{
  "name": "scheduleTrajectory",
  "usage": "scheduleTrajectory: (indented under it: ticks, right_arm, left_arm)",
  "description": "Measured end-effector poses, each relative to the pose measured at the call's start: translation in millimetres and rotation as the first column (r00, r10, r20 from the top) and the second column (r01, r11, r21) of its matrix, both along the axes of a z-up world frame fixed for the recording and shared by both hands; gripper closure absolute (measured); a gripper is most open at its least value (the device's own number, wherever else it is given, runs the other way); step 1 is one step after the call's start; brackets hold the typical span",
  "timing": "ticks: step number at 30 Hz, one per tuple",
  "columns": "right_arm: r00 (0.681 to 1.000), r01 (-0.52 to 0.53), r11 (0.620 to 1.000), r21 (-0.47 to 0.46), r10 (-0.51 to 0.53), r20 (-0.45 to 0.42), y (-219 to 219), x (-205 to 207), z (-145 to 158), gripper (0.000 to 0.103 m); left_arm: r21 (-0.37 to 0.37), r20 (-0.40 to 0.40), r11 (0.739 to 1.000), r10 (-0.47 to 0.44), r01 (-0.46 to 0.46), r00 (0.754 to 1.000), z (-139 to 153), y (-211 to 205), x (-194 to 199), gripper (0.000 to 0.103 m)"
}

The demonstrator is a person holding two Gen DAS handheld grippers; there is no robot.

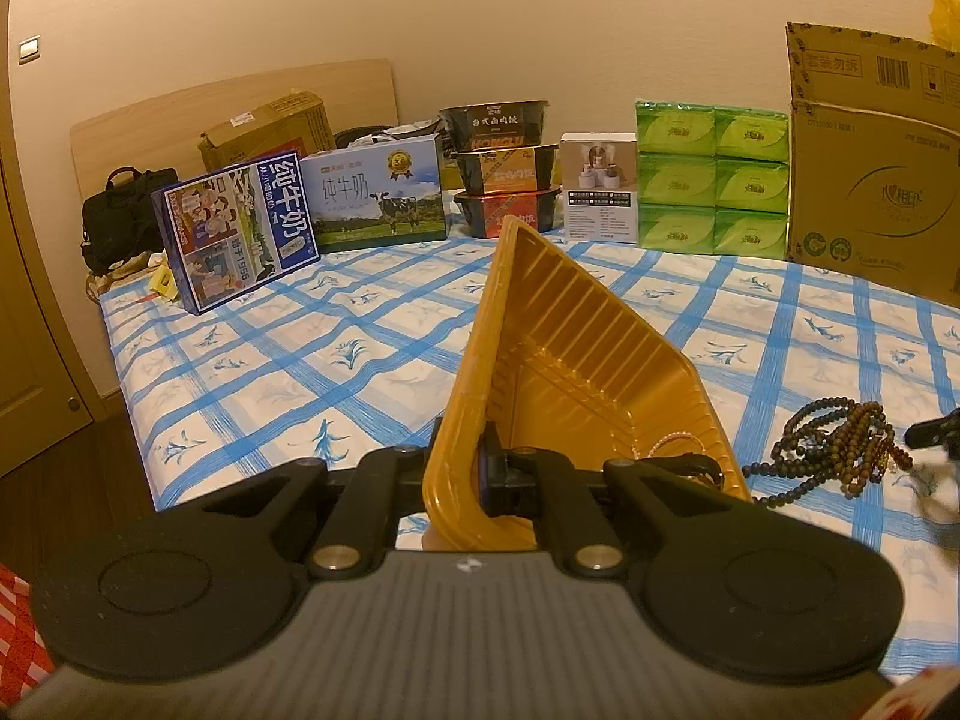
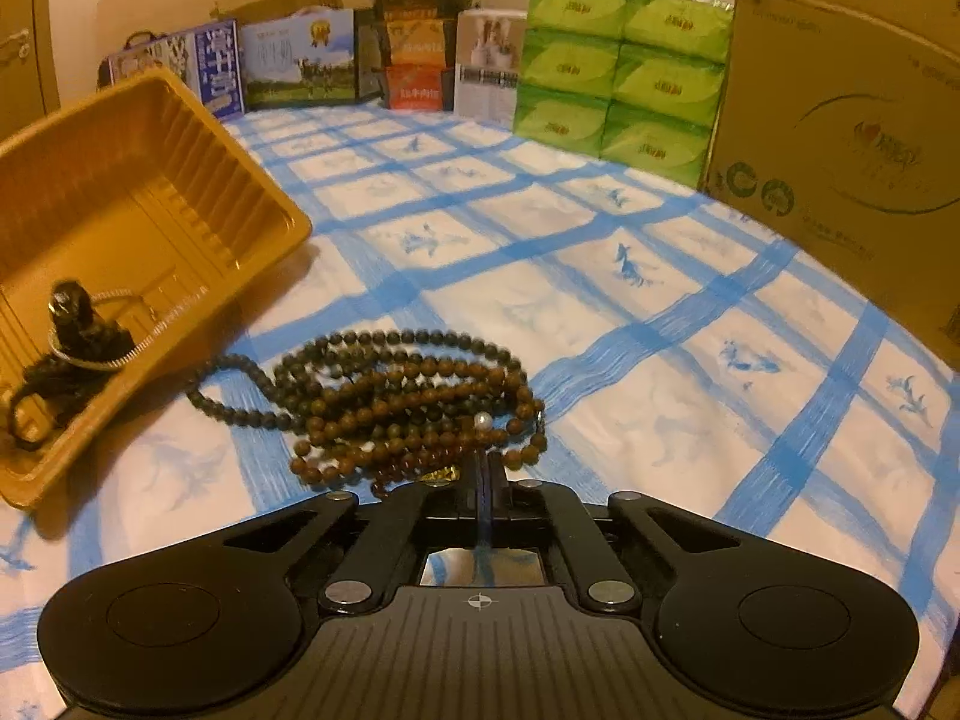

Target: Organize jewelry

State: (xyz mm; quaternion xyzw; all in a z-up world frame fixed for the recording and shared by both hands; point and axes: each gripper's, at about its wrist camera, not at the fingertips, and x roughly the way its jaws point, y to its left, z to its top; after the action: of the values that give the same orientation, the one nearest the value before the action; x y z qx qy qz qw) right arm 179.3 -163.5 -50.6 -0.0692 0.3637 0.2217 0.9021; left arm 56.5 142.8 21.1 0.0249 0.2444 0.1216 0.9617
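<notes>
My left gripper (image 1: 480,468) is shut on the near rim of a gold plastic tray (image 1: 564,360) and holds it tilted up on edge. The tray (image 2: 138,204) lies at the left in the right wrist view and holds a black hair tie and a thin chain (image 2: 78,330). A pile of brown and dark bead necklaces (image 2: 408,396) lies on the blue checked cloth just right of the tray; it also shows in the left wrist view (image 1: 840,450). My right gripper (image 2: 483,468) is shut at the near edge of the pile, apparently pinching a strand.
Along the back stand milk cartons (image 1: 240,228), stacked food bowls (image 1: 504,174), a white box (image 1: 600,186), green tissue packs (image 1: 714,174) and a large cardboard box (image 1: 876,168). The bed's left edge drops to a dark floor (image 1: 60,480).
</notes>
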Motion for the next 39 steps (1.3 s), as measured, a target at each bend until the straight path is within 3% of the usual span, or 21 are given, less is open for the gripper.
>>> scheduleTrajectory:
  ticks: [6,15,16,19,21,25,27,28,30,31,39]
  right_arm:
    - [0.999,0.021,0.999,0.024,-0.022,0.041,-9.2,-9.0,24.5,0.103]
    - [0.999,0.015,1.0,-0.004,-0.015,-0.042,-6.1,3.9,-2.4,0.098]
    - [0.999,0.011,1.0,-0.019,-0.012,-0.05,-4.1,5.1,-6.9,0.093]
    - [0.997,0.011,0.999,-0.035,-0.014,-0.074,-2.7,8.9,-19.6,0.064]
    - [0.998,0.006,0.999,-0.032,-0.008,-0.056,-3.4,8.6,-23.3,0.062]
    - [0.999,-0.011,1.0,-0.017,0.01,-0.046,-5.1,10.7,-26.7,0.062]
    - [0.998,-0.024,1.0,-0.009,0.024,-0.059,-4.7,11.6,-25.0,0.075]
    - [0.997,-0.034,0.999,-0.003,0.033,-0.068,-4.5,11.2,-23.7,0.092]
    - [0.997,-0.041,0.999,-0.018,0.04,-0.066,-1.9,7.9,-21.7,0.093]
    - [0.997,-0.044,0.999,-0.015,0.043,-0.066,-1.6,5.9,-20.9,0.098]
    - [0.999,-0.038,0.999,0.011,0.038,-0.03,-5.8,-17.4,1.6,0.098]
  left_arm:
    - [0.002,0.003,1.0,-0.003,0.003,1.0,1.1,0.6,-1.6,0.096]
    - [0.002,0.001,1.0,-0.003,0.003,1.0,1.4,-0.6,-1.1,0.096]
    - [0.002,0.001,1.0,-0.003,0.003,1.0,1.4,-0.6,-1.0,0.096]
    - [0.001,0.0,1.0,-0.003,0.003,1.0,1.5,-0.4,-1.6,0.096]
    - [0.001,0.0,1.0,-0.001,0.001,1.0,1.7,-0.4,-2.0,0.097]
    - [0.004,-0.001,1.0,0.0,0.0,1.0,2.2,-0.5,-1.8,0.097]
    - [0.003,-0.002,1.0,-0.001,0.001,1.0,2.3,-0.2,-1.5,0.097]
    - [0.004,-0.002,1.0,-0.001,0.001,1.0,2.3,-0.3,-1.4,0.097]
    - [0.002,-0.001,1.0,0.0,0.0,1.0,2.1,-0.7,-0.9,0.097]
    - [0.003,-0.001,1.0,0.0,0.0,1.0,2.1,-0.7,-0.9,0.097]
    - [0.005,-0.002,1.0,-0.003,0.003,1.0,2.5,-0.7,0.0,0.096]
